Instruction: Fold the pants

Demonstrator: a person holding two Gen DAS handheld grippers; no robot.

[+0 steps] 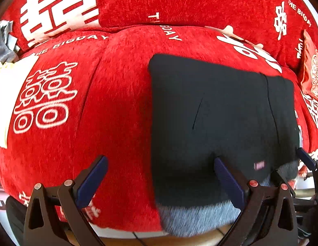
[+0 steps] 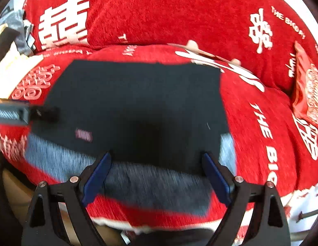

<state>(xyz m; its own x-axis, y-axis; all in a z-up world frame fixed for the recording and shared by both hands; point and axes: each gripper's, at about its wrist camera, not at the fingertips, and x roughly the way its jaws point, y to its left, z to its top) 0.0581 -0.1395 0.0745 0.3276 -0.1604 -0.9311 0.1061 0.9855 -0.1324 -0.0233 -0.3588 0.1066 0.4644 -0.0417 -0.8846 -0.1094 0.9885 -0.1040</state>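
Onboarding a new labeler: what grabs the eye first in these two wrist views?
The folded black pants lie centre on a bright red sofa cover printed with white characters, grey lining showing at their near edge. Both the left gripper and right gripper are open near that edge. A red snack bag sits far right.

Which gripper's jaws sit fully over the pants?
The right gripper: both open jaws frame the folded black pants. The left gripper straddles the pants' left edge, one jaw over the red cover.
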